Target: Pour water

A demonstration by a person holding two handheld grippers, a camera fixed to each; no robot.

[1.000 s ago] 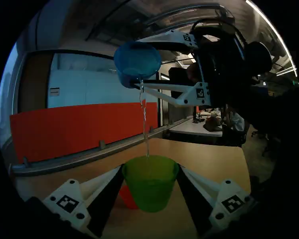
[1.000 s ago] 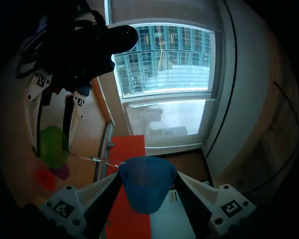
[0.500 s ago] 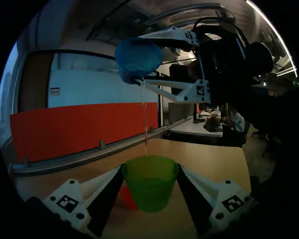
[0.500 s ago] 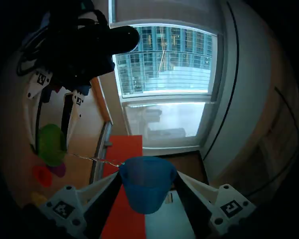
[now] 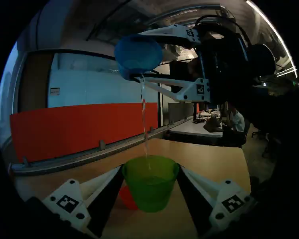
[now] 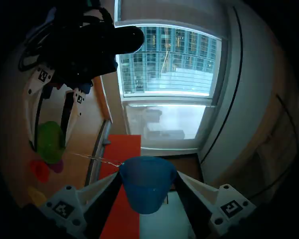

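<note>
We see the right gripper (image 6: 147, 175), jaws gripping a tilted blue cup (image 5: 138, 55), well above a green cup (image 5: 150, 183), which the left gripper (image 5: 149, 172) holds upright between closed jaws. A thin stream of water (image 5: 144, 119) falls into the green cup, so we judge the pour is mid-way. Next, the blue cup's lip needs holding directly above the green cup, then levelling before it overfills.

My left gripper (image 5: 149, 172) has white fingers (image 5: 94, 187) lined black, with square black-and-white tags (image 5: 67, 203) at lower left and right; my right gripper (image 6: 148, 177) matches.
</note>
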